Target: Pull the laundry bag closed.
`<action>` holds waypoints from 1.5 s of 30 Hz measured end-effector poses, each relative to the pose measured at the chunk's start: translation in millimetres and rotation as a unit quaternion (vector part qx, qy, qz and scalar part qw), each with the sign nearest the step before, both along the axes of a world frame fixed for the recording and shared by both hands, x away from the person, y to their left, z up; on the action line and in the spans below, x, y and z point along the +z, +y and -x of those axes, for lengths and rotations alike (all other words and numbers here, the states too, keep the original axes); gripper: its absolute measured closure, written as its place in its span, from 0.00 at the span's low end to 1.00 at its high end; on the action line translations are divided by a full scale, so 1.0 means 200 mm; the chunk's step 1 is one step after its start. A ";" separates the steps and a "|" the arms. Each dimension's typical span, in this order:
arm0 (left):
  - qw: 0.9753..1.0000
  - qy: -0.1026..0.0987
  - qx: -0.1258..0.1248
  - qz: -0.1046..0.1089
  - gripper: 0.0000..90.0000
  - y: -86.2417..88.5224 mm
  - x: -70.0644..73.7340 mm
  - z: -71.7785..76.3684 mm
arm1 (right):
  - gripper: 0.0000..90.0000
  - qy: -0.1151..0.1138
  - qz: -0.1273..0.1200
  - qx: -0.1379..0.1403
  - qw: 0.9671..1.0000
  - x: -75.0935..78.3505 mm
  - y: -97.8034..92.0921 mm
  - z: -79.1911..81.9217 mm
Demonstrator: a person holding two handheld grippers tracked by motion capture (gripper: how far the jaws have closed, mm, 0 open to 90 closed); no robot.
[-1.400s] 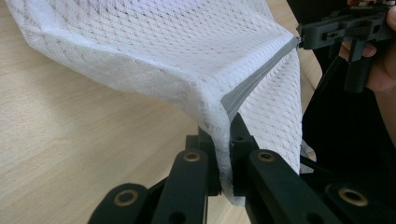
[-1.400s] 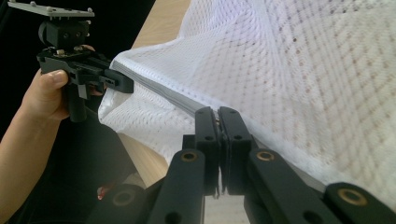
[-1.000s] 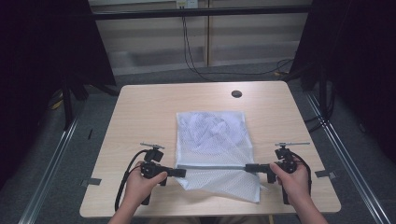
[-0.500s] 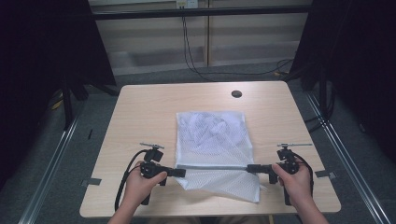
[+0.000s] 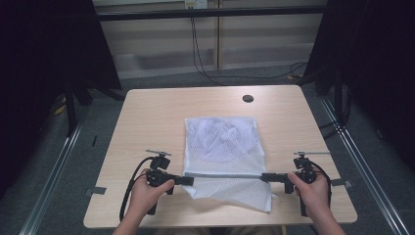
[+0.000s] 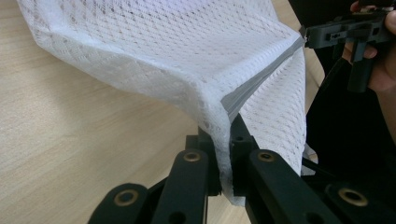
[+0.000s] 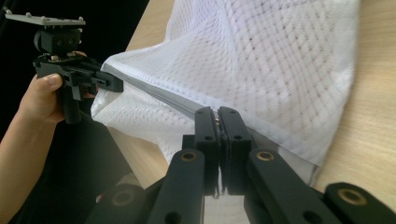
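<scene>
High view: pale wooden table (image 5: 147, 117) on grey floor (image 5: 58, 161), left gripper (image 5: 188, 180) and right gripper (image 5: 266, 176) both clamped on white mesh bag (image 5: 222, 142), dark curtains (image 5: 44, 49) either side.

Mesh bag (image 6: 177, 60) top edge cropped
</scene>
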State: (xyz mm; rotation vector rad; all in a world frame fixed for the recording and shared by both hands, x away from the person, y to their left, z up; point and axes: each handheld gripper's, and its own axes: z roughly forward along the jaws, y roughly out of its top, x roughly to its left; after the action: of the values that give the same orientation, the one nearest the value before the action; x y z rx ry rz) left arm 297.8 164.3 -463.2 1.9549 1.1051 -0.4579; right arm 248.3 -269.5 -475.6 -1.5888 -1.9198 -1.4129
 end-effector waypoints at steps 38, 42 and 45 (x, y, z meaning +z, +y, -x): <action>1.000 0.000 -0.005 -0.001 0.98 -0.01 -0.01 0.00 | 0.97 0.005 0.011 -0.030 0.999 0.00 -0.14 0.05; 1.000 0.003 -0.003 0.002 0.98 0.00 -0.01 0.01 | 0.97 0.001 0.019 -0.032 0.999 0.00 -0.15 0.05; 1.000 0.004 -0.006 0.001 0.98 -0.01 -0.01 0.01 | 0.97 -0.001 0.020 -0.036 0.999 0.00 -0.15 0.05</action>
State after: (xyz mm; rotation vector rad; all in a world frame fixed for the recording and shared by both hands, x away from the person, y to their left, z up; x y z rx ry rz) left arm 296.0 162.5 -464.5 1.9605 1.0989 -0.4740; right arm 237.9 -299.7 -474.9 -1.6912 -1.9210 -1.4131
